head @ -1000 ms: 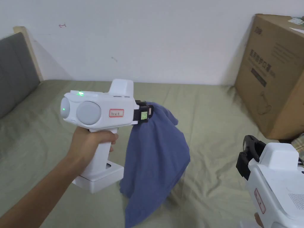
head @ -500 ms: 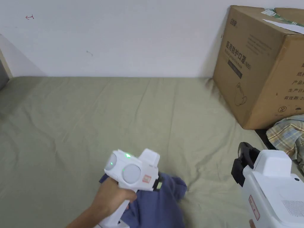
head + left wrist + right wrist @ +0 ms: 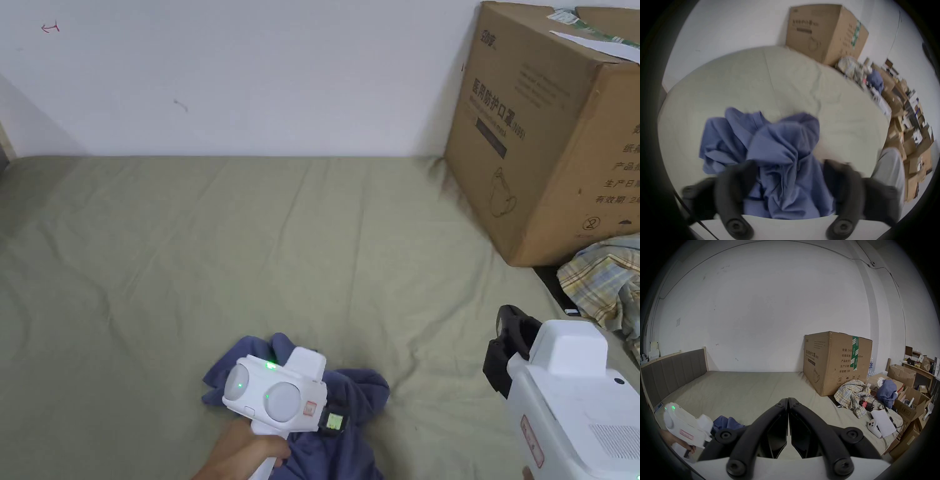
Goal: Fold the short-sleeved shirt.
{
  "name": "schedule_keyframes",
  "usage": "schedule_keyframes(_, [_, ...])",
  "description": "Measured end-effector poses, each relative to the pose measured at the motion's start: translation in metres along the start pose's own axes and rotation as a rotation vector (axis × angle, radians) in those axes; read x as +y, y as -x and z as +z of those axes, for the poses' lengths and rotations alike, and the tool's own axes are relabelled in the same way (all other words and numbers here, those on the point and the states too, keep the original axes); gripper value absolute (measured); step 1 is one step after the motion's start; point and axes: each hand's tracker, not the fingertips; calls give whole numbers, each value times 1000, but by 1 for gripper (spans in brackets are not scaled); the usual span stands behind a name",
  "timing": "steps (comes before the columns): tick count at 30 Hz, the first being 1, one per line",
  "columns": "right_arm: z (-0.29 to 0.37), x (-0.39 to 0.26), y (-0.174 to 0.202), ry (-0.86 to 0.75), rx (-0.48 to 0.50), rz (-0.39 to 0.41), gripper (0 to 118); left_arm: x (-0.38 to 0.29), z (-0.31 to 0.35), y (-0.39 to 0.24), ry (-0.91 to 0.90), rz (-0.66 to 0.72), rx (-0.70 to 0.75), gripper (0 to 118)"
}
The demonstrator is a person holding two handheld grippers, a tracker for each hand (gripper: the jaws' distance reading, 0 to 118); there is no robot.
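Observation:
The blue short-sleeved shirt (image 3: pixel 362 390) lies in a crumpled heap on the olive bed sheet (image 3: pixel 250 250) near the front edge. My left gripper (image 3: pixel 334 422) hovers right over the heap, held by a hand. In the left gripper view its blurred jaws stand wide apart, so the left gripper (image 3: pixel 789 164) is open, with the shirt (image 3: pixel 778 142) bunched between and beyond them. My right gripper (image 3: pixel 507 325) hangs off to the right above bare sheet, apart from the shirt. The right gripper (image 3: pixel 788 400) is shut on nothing. The shirt (image 3: pixel 727 422) also peeks out at lower left there.
A large cardboard box (image 3: pixel 550 125) stands at the bed's back right against the white wall. A plaid garment (image 3: pixel 600 281) lies beside it. A grey headboard (image 3: pixel 672 369) bounds the left end. A white controller (image 3: pixel 873 426) and open boxes clutter the far right.
The left gripper came down from chest height, where it held the shirt hanging, to the bed. The shirt now lies in a heap and the jaws have opened. The right gripper stayed put.

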Motion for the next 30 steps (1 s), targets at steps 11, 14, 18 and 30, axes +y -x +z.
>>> schedule_keyframes(11, [15, 26, 15, -78, 4, -9, 0, 15, 177, 20, -653, -22, 212, 108])
schedule_keyframes(14, [21, 33, 24, -95, 17, -7, 0, 6, 207, 30, -768, -2, 307, 108])
schedule_keyframes(18, [23, 39, 34, -112, 36, -5, 0, -8, 229, 48, -885, 20, 450, 108])
schedule_keyframes(30, [26, 44, 49, -139, 68, 4, 0, -34, 241, 80, -892, 89, 460, 0])
